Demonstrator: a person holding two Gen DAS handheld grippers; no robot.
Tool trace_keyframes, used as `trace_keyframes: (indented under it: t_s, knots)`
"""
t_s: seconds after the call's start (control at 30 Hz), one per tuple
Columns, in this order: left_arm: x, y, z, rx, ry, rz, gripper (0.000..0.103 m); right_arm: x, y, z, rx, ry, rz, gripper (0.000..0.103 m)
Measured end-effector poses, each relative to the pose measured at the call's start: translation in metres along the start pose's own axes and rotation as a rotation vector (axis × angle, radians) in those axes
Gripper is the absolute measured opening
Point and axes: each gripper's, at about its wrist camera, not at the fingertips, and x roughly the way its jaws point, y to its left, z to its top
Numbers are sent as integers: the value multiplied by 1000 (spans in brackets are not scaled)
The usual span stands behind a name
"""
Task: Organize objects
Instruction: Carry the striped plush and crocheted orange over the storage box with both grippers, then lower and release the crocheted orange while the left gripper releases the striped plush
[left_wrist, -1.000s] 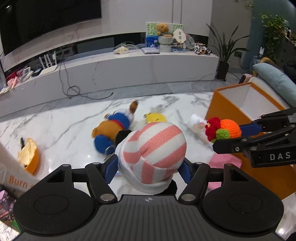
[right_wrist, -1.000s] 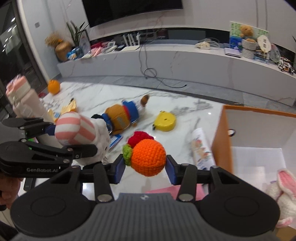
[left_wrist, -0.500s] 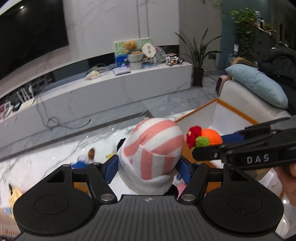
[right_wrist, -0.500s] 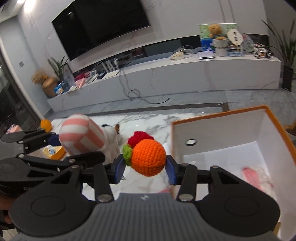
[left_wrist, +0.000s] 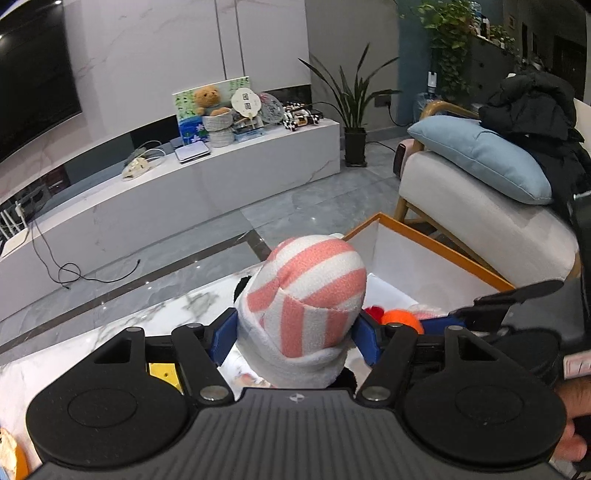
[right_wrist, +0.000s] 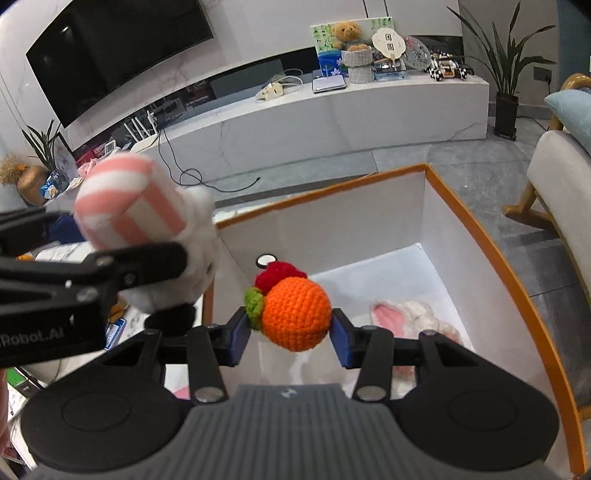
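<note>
My left gripper (left_wrist: 295, 338) is shut on a plush toy in a pink-and-white striped hat (left_wrist: 306, 291); its blue pads press the hat's white brim. This toy hangs at the left edge of an orange-rimmed white box (right_wrist: 480, 229). The right gripper (right_wrist: 290, 338) is shut on an orange crochet ball (right_wrist: 297, 314) with red and green tufts, held above the box's inside. At the bottom of the box lies a white bunny plush with pink ears (right_wrist: 406, 314). In the left wrist view the crochet ball (left_wrist: 400, 318) peeks out just right of the striped hat.
The box stands at the right end of a marble table (left_wrist: 110, 325), beside a pale armchair with a blue cushion (left_wrist: 480, 155). A long white TV bench (left_wrist: 184, 177) and a potted plant (left_wrist: 354, 110) stand beyond. A yellow object (left_wrist: 162, 371) lies under my left gripper.
Both grippers have swung to the right, away from the toys on the table and over to the box. Each still holds its toy. The right one now hangs over the box's inside.
</note>
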Motion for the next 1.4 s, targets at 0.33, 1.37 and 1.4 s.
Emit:
trace_keyframes:
  t_s: [0.33,1.37,1.4]
  knots:
    - [21,-20,11,57,22,23,76,9,-14,-8,-9,71,-57,49]
    - [95,-68,-1,211,225,-42,75,13,-31,-16,-71,145,-156,48]
    - [97,-69,-2,216,232,-36,75,14,-31,-16,-75,152,-154,48]
